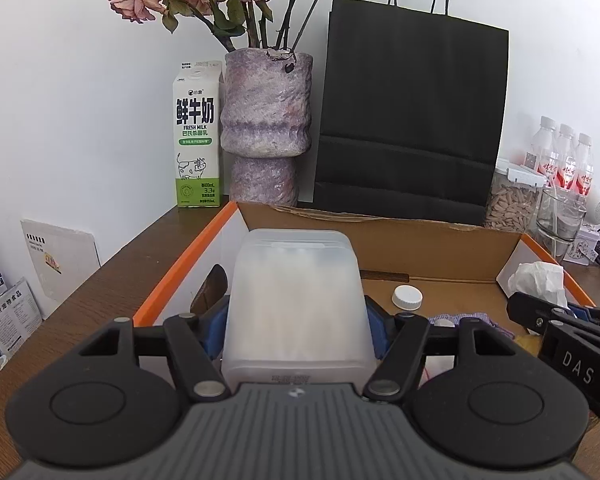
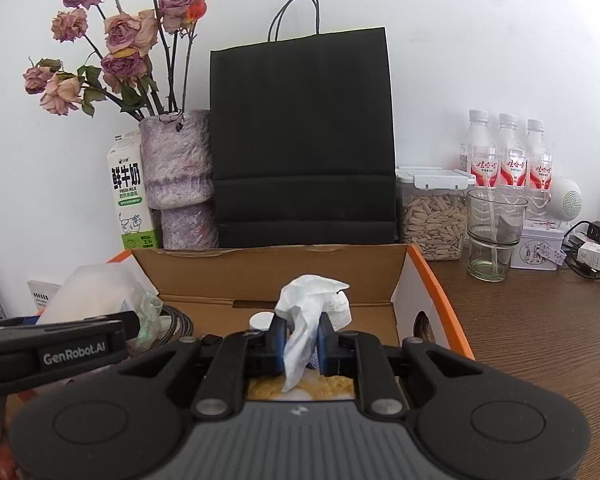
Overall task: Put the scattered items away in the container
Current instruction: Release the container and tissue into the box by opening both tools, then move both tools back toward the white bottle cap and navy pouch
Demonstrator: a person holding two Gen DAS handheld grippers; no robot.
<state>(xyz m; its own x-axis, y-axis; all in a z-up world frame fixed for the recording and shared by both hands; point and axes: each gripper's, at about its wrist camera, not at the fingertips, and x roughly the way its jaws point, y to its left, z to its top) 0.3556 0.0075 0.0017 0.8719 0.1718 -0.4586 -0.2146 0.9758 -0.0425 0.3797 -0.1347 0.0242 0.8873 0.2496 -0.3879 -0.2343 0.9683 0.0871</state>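
We pinch tub (image 1: 296,304) in left tongs (image 1: 298,330), tissue (image 2: 312,312) in right (image 2: 302,346), both over box (image 2: 428,280); tissue may snag on pads when released.

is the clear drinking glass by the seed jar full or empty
Empty of liquid: the clear drinking glass is see-through to its base, holding only a thin stick leaning inside.
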